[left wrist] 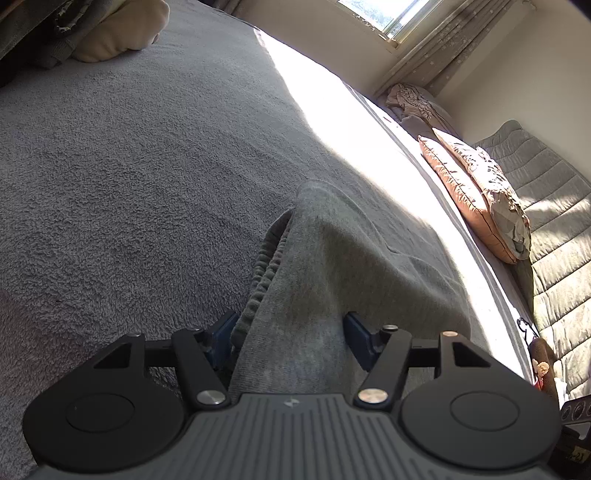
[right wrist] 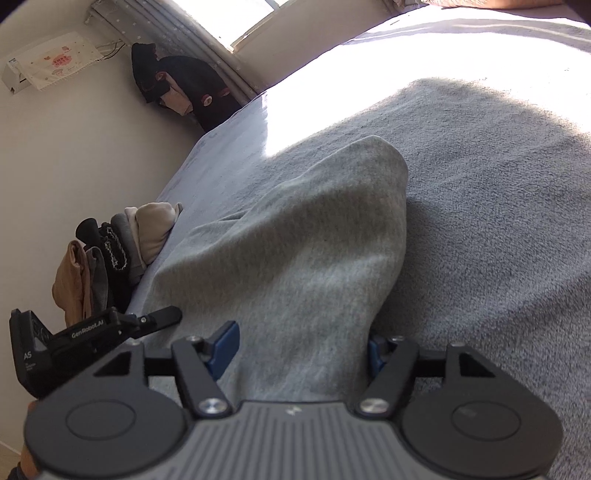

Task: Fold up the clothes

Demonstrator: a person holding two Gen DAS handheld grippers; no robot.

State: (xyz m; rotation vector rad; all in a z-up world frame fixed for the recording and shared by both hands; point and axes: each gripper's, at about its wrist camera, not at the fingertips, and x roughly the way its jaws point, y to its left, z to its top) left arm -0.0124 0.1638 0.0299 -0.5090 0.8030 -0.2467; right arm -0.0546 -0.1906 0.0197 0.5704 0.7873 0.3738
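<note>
A grey sweat garment point(left wrist: 314, 266) with a gathered elastic band point(left wrist: 264, 269) lies bunched on the grey fleece bed cover point(left wrist: 129, 166). In the left wrist view it rises in a ridge straight out from my left gripper point(left wrist: 290, 338), whose blue pads point(left wrist: 223, 338) press on the thick fold from both sides. The right wrist view shows the same garment point(right wrist: 306, 240) tented up from my right gripper point(right wrist: 303, 347), which is shut on a wide fold of it. The cloth partly hides that gripper's right pad point(right wrist: 375, 356). The left device's black housing point(right wrist: 74, 339) sits just to the left.
A pile of other clothes point(right wrist: 122, 251) lies at the bed's edge by the wall. A cream bundle point(left wrist: 122, 29) sits far back. Pillows point(left wrist: 476, 192) and a quilted mat point(left wrist: 554, 221) lie beyond the sunlit bed edge. Dark clothing point(right wrist: 184, 85) hangs near the curtain.
</note>
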